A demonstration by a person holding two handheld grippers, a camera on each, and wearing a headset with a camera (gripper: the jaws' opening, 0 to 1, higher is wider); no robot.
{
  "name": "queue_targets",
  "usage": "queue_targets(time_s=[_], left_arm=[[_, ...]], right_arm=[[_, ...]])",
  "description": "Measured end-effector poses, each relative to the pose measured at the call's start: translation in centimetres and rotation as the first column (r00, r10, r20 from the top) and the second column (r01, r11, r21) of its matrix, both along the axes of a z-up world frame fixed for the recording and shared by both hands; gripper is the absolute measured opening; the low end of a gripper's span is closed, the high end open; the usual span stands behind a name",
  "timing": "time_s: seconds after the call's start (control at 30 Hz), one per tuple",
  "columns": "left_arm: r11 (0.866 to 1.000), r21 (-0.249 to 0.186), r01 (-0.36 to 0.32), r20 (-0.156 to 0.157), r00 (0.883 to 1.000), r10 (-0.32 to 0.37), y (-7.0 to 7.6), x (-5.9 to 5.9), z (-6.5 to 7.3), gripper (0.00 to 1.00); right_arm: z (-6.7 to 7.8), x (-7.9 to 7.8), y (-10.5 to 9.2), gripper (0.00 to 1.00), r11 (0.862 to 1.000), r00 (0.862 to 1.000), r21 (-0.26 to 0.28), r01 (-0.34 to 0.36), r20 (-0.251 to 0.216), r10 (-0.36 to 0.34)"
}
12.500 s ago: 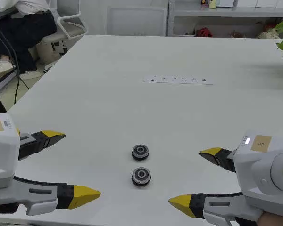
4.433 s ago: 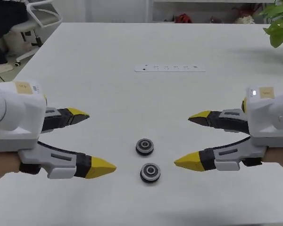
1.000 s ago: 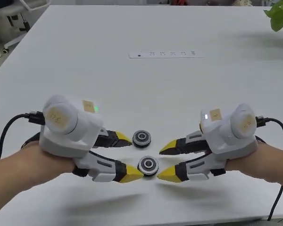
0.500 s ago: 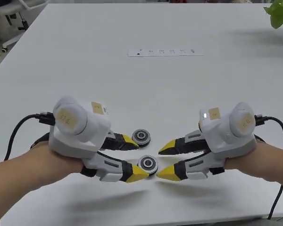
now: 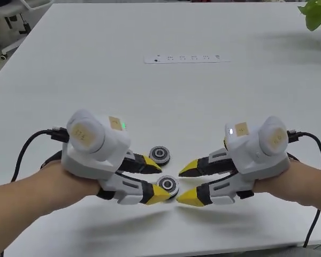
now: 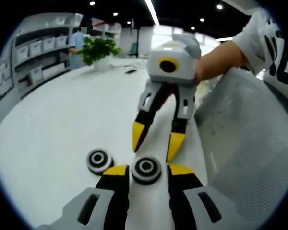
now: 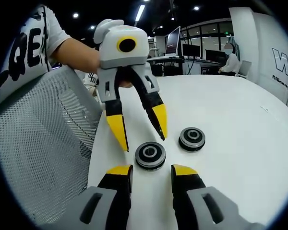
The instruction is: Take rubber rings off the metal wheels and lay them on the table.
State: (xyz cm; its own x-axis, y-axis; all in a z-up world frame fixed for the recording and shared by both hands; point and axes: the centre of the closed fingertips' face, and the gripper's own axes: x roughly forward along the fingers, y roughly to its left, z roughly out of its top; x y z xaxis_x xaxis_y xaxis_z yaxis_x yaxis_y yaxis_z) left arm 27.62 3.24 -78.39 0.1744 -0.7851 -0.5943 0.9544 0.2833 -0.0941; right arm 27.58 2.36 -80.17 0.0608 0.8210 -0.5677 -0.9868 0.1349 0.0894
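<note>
On your left gripper the fingers are open, one on each side of the near wheel, almost touching it. It lies flat, ring still on. Your right gripper is open too, its tips just short of the wheel's other side. The far wheel sits just beside it, but the desk is bare all around.

Tabletop: smooth matt white. Left gripper and right gripper: glossy white plastic shells, matt black jaws, smooth yellow tips. Wheel between the left gripper's tips: shiny metal middle, matt black rubber ring. Second wheel just beyond: same. Chair beside the right gripper: grey mesh, coarse weave.
</note>
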Motion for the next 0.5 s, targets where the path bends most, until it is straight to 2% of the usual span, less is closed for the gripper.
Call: queue_targets(time_s=[0.5], left_arm=[[1.0,0.022,0.019,0.003,1.0,-0.019,-0.48,-0.21,-0.79,0.23]], right_arm=[[-0.07,-0.1,-0.01,0.28,1.0,1.0,0.001,0.0,-0.003,0.0]])
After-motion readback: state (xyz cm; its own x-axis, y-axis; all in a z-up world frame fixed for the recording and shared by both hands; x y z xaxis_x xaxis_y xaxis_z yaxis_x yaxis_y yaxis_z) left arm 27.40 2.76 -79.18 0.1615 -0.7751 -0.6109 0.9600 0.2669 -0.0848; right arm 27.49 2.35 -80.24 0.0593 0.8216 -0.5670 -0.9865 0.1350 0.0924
